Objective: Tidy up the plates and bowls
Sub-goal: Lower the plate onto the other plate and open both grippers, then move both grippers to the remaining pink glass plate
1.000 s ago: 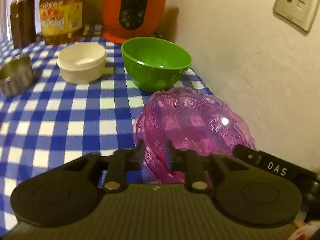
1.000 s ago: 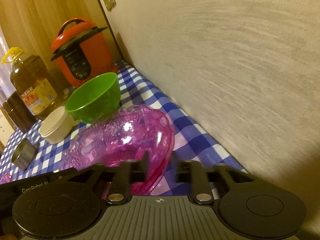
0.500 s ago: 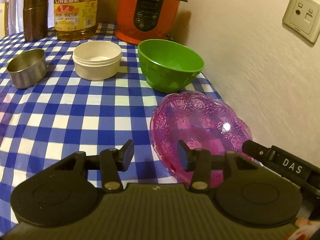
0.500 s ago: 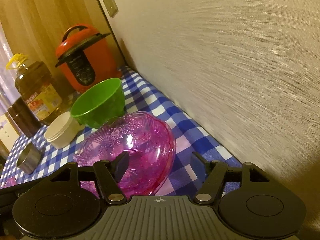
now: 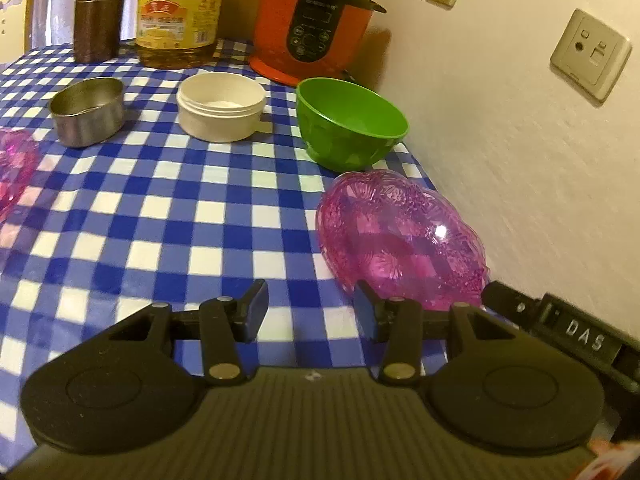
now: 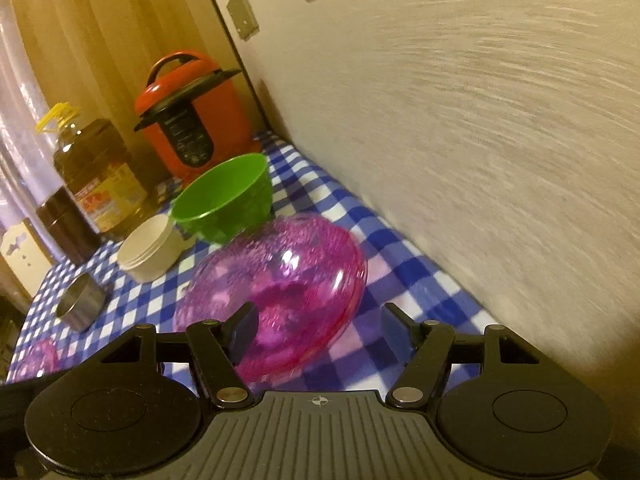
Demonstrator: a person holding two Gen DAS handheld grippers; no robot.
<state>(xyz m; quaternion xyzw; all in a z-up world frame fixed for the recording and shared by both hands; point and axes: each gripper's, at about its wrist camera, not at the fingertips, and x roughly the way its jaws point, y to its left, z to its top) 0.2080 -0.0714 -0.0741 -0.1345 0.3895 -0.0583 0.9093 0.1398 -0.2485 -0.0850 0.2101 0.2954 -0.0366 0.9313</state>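
Grippers released: left gripper [image 5: 310,306] part open, right gripper [image 6: 320,326] wide, both empty. Pink bowl [image 5: 400,236] on checked cloth [image 5: 160,216] at 1 o'clock, green bowl [image 5: 352,128] just beyond, cream tub [image 5: 220,106] at 11. Back off level, avoid clipping pink rim.

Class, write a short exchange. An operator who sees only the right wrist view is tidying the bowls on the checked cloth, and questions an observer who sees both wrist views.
Operator: My view shows the pink bowl close ahead. Is the other gripper holding anything?
Observer: No. The left hand-held gripper is open with only checked cloth between its fingers. Its jaws have just been opening, and the pink bowl lies off to its right.
Operator: I see the metal tin only from the side. Is anything in it?
Observer: The left wrist view looks into the metal tin, and I see nothing inside.
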